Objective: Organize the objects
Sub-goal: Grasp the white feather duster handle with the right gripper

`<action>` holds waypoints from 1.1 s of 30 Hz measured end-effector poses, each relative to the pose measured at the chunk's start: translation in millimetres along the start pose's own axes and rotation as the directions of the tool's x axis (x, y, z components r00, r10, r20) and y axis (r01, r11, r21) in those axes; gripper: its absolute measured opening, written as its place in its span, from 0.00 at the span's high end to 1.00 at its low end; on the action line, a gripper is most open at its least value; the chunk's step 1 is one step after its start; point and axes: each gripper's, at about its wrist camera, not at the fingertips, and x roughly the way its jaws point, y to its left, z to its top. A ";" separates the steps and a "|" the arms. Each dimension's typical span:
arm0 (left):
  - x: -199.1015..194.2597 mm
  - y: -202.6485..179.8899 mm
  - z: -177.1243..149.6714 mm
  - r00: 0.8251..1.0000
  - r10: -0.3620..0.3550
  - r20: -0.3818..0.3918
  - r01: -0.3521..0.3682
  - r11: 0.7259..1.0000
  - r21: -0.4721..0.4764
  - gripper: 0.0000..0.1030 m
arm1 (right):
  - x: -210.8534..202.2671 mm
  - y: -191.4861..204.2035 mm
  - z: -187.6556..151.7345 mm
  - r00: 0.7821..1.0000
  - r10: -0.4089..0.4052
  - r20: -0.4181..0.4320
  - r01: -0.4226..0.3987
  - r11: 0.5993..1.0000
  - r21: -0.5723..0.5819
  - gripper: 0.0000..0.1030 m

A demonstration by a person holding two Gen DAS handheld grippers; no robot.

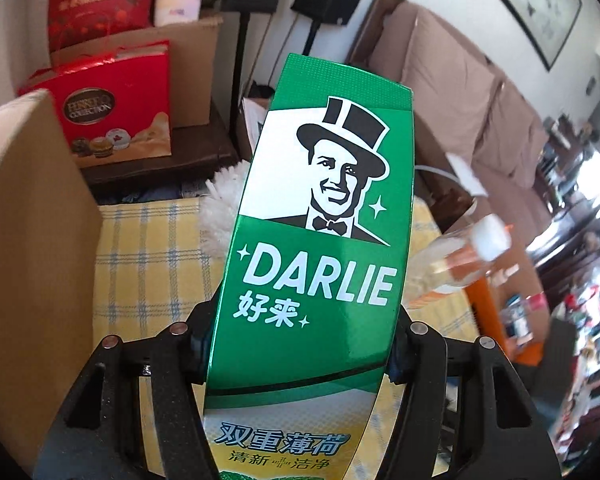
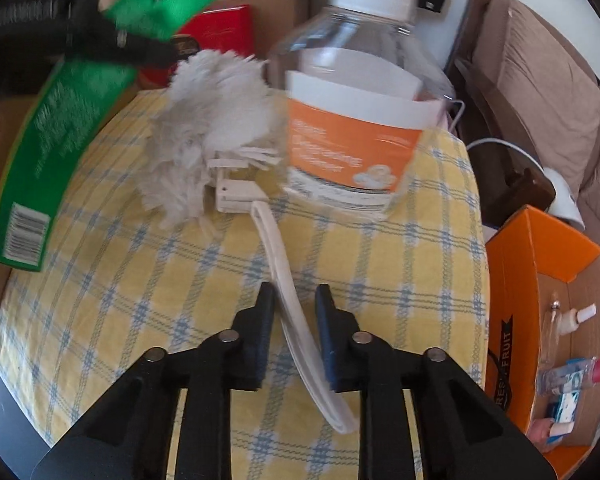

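My left gripper (image 1: 300,344) is shut on a green Darlie toothpaste box (image 1: 324,208) and holds it above the yellow checked tablecloth (image 1: 148,256). The box also shows in the right wrist view (image 2: 60,120), lifted at the left with the left gripper across it. My right gripper (image 2: 294,304) is open, its fingers on either side of the white duster's handle (image 2: 296,320). The fluffy duster head (image 2: 208,128) lies on the cloth (image 2: 380,288). A clear bottle with an orange label (image 2: 352,120) stands behind it.
An open cardboard box (image 1: 32,240) stands at the left of the table. An orange box (image 2: 548,320) with small bottles sits to the right. Red gift bags (image 1: 112,104) and cartons are behind. A brown sofa (image 2: 540,80) is at far right.
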 end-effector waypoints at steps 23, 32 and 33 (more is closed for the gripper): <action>-85.1 0.5 -22.0 0.993 -0.062 0.098 0.063 0.998 -0.013 0.44 | 27.1 41.7 33.3 0.995 0.038 0.092 -0.033 0.998 -0.046 0.64; -96.8 2.1 -25.8 0.991 -0.086 0.103 0.090 0.996 -0.029 0.44 | 5.1 41.8 35.9 0.984 0.131 0.120 -0.133 0.991 0.010 0.73; -99.8 1.5 -26.6 0.991 -0.085 0.107 0.088 0.996 -0.028 0.44 | 0.5 44.4 37.2 0.983 0.133 0.126 -0.134 0.991 0.005 0.74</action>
